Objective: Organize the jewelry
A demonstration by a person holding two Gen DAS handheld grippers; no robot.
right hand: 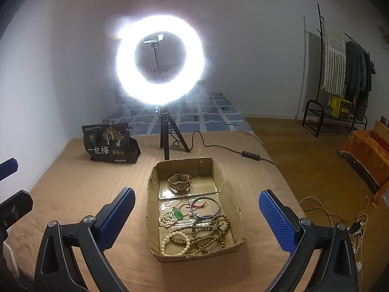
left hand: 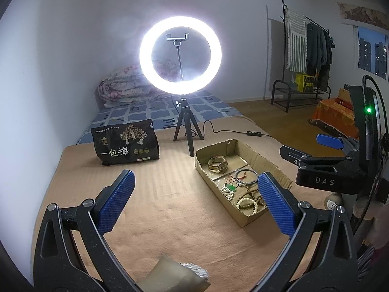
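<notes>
A shallow cardboard box [right hand: 228, 194] lies on the tan blanket; it also shows in the left wrist view [left hand: 262, 163]. Its far part holds a gold watch [right hand: 179, 183]. Its near part holds a dark bangle [right hand: 205, 208], a green pendant on a red cord [right hand: 178, 214], white bead bracelets [right hand: 176, 243] and brown bead strands [right hand: 211, 233]. My right gripper [right hand: 197, 216] is open and empty, its fingers either side of the box, above it. My left gripper [left hand: 194, 202] is open and empty, left of the box. The right gripper shows in the left wrist view [left hand: 308, 149].
A lit ring light on a small tripod [right hand: 159, 60] stands behind the box, its cable and switch [right hand: 250, 155] trailing right. A black snack bag [right hand: 109, 144] stands at the back left. The blanket's right edge drops to a wooden floor [right hand: 304, 160] with cables [right hand: 340, 216].
</notes>
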